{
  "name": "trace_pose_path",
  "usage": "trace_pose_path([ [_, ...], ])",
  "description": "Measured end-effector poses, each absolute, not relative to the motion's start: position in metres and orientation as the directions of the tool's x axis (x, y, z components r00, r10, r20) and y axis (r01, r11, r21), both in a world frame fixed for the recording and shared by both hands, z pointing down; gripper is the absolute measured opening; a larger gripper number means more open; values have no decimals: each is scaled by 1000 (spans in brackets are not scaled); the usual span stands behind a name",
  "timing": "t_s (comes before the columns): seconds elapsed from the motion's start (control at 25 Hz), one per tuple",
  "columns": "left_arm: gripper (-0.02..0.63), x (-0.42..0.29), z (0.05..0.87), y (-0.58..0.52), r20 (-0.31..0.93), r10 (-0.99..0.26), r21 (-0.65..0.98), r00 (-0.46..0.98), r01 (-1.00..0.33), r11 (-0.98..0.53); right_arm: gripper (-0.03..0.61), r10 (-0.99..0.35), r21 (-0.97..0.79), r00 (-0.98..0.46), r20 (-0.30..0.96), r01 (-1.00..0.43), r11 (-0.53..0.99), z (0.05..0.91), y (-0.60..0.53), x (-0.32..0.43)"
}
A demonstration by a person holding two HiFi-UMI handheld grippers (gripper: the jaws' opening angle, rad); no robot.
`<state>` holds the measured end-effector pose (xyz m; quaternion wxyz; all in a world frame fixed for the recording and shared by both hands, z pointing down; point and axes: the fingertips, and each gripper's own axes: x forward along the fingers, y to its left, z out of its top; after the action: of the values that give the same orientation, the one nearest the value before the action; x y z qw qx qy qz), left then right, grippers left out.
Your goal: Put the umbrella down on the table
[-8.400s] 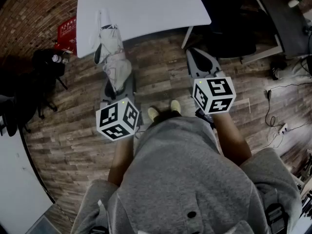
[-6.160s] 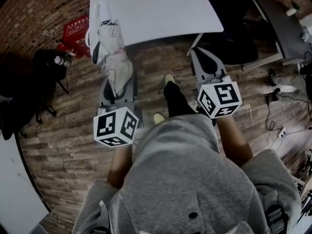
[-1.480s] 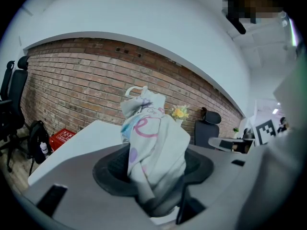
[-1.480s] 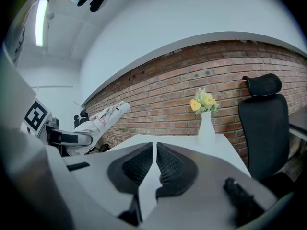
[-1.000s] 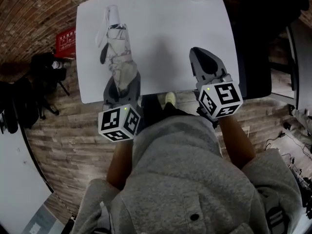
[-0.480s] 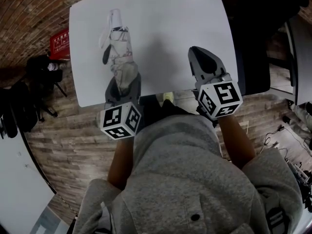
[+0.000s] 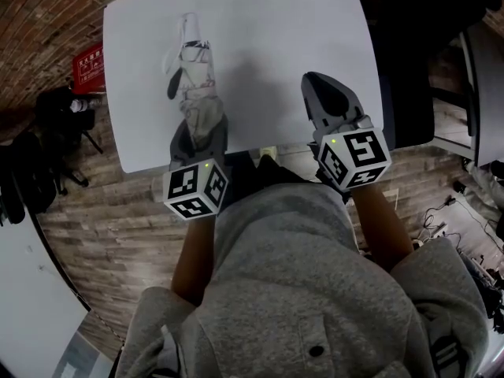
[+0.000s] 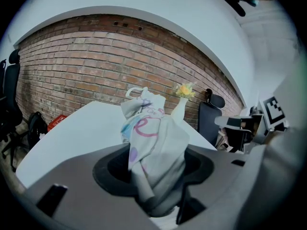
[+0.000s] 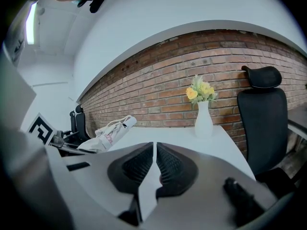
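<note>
step: set-down | left tool (image 7: 198,135): clamped on umbrella (image 7: 191,73) near end | umbrella: held over bench (image 7: 276,38) left part, long axis pointed away from tool, far end raised | right tool (image 7: 331,105): pressed together, empty, well right | next: lowering flat judged needed

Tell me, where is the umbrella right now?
In the head view the folded umbrella is at the left, held by its near end in the left gripper and stretching away over the left half of the white table.
</note>
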<state>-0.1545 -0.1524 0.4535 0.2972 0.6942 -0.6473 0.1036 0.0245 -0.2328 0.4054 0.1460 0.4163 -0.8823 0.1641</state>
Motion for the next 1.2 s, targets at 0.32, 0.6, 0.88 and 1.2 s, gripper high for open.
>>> trace_pose_path([
  [0.32, 247, -147, 471, -159, 555, -816, 277, 159, -961, 1, 35, -682, -166, -605, 411, -785, 597, 413, -238, 27],
  [0.6, 247, -139, 485, -162, 579, -797, 277, 170, -961, -3, 35, -677, -167, -599, 428, -788, 592, 421, -242, 33],
  [0.88, 247, -134, 499, -163, 609, -773, 272, 176, -962, -5, 35, -671, -171, -598, 438, -788, 591, 425, -248, 35],
  [1.2, 247, -132, 513, -167, 629, -754, 267, 189, -963, -18, 35, -676, -169, -583, 450, -799, 577, 432, -251, 35],
])
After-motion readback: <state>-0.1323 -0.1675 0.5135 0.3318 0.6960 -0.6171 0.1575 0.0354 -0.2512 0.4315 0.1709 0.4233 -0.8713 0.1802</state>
